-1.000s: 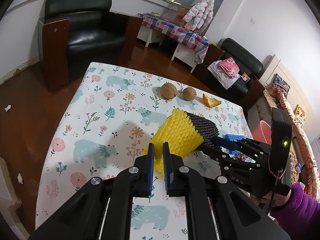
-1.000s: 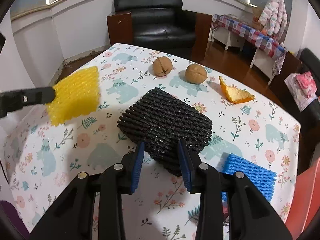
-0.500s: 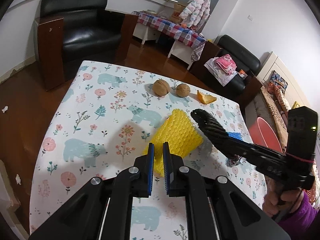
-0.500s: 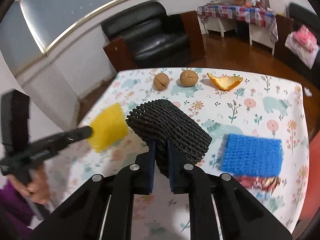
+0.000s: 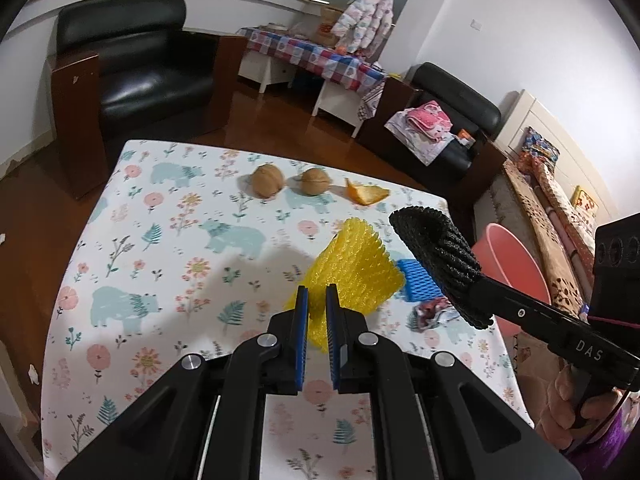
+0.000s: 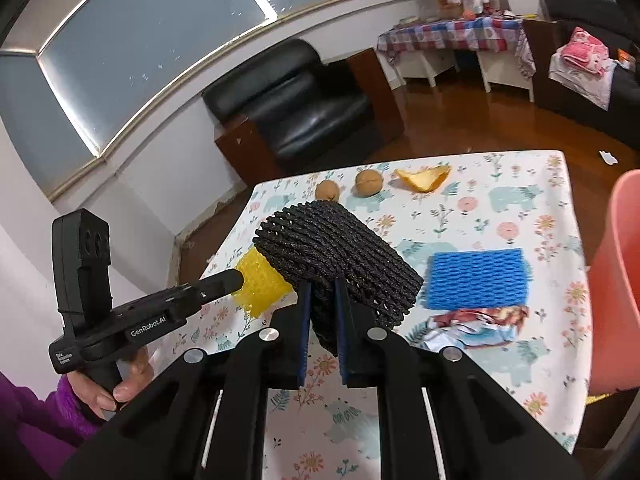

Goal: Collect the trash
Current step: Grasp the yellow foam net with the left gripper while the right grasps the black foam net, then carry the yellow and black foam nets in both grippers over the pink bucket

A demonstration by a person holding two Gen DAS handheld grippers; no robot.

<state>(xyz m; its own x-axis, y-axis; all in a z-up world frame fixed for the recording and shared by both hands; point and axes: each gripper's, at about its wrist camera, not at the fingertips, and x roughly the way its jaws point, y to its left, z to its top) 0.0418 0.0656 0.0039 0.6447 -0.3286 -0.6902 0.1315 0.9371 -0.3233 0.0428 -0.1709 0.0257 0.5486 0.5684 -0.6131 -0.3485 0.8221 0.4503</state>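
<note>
Item: left gripper (image 5: pixel 316 300). Its jaws are clamping a yellow foam net (image 5: pixel 352 268) and holding it clear above the worktop (image 5: pixel 160 248), over the right half of the floral cloth.

Item: right gripper (image 6: pixel 322 292). Its jaws are clamping a black foam net (image 6: pixel 340 256), which is hanging in the air above the worktop's near-right part. In the left wrist view this net is sitting just right of the yellow one, near the worktop's right edge.

Item: blue foam net (image 6: pixel 476 280). It is lying flat on the cloth near the right edge, with a crumpled wrapper (image 6: pixel 472 326) just in front of it.

Item: two walnuts (image 5: pixel 267 181) (image 5: pixel 316 182) and an orange peel (image 5: pixel 366 194). They are sitting in a row along the far edge of the worktop, well apart from both grippers.

Item: pink bin (image 5: pixel 508 264). It is standing on the floor just beyond the worktop's right edge, its mouth facing up.

Item: open room. The left half of the cloth is lying bare from the far edge to the near one. A strip of wooden floor is running past the left and far edges, and a black armchair (image 5: pixel 132 68) is standing beyond the far-left corner.

Item: hands. A hand in a purple sleeve (image 6: pixel 104 384) is gripping the handle of the left gripper.
</note>
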